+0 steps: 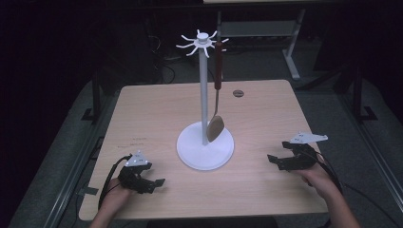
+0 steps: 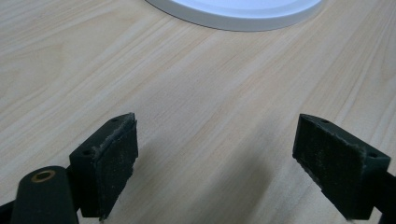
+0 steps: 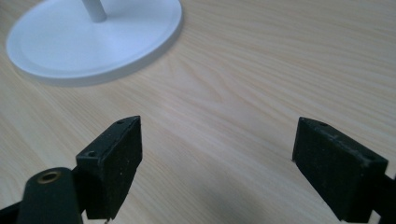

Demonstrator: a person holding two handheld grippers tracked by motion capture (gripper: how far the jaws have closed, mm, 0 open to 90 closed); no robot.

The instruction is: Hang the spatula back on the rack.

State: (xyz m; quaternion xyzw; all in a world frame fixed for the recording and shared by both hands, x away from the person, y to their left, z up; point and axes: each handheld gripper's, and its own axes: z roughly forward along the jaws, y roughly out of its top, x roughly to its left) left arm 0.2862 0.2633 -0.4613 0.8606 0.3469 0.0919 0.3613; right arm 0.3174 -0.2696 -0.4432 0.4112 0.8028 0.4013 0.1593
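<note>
Left tool (image 1: 154,183): I'm resting it spread, empty, on the desk (image 1: 157,109).
Right tool (image 1: 274,160): spread, empty, nearer the spatula (image 1: 216,95).
Spatula: hanging upright from the stand (image 1: 204,71), ahead-left of my right tool.

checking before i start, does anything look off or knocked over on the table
Nothing stands out. The white stand sits upright mid-table with the spatula hanging straight from a hook, and both grippers rest open either side.
</note>
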